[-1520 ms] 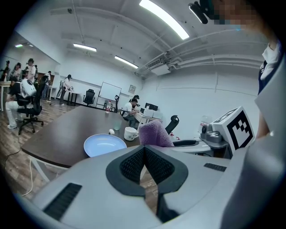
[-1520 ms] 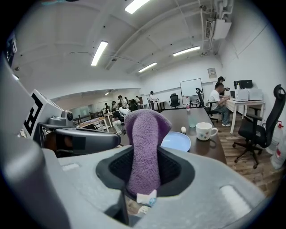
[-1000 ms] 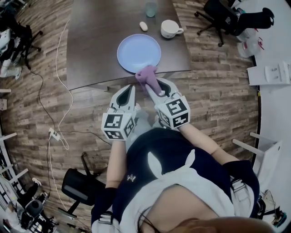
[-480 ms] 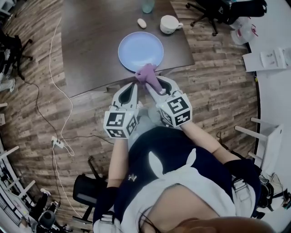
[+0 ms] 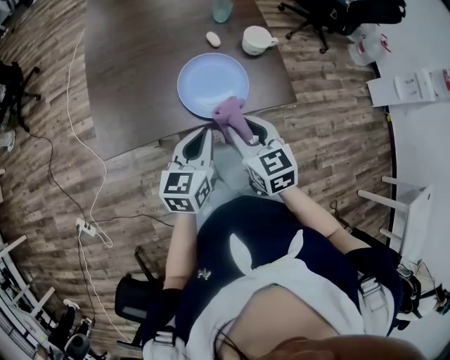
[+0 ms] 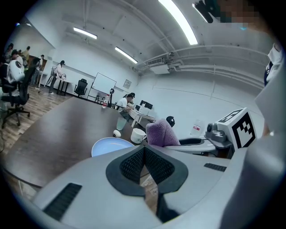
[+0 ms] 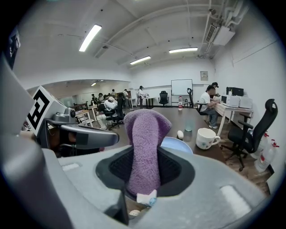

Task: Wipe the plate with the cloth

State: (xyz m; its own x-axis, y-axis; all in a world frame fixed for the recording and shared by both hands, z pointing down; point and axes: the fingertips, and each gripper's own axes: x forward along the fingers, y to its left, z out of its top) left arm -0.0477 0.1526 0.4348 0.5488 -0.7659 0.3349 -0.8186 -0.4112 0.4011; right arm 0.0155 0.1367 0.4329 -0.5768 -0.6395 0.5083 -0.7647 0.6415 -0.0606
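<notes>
1. Right claw [image 5: 245, 135]: we find its jaws closed on the purple cloth [image 7: 145, 134]. The cloth is pinched between the pads and sticks out past the tips as an upright fold.
2. Left claw [image 5: 200, 137]: we find its jaws brought together with nothing between them. It is held just beside the right claw, on that claw's left.
3. Plate [image 5: 211, 83]: pale blue, round and bare, it lies on the dark table [image 5: 133, 77] directly ahead of the right claw. The cloth's free end hangs over the plate's near rim. We cannot tell whether the two touch.
4. Cup [image 5: 256, 40]: white, with a handle, it stands beyond the plate, ahead and to the right of the right claw.
5. Small pale oval thing [image 5: 212, 39]: it sits past the plate's far rim.
6. Glass [image 5: 222, 8]: it stands farthest ahead of both claws.
</notes>
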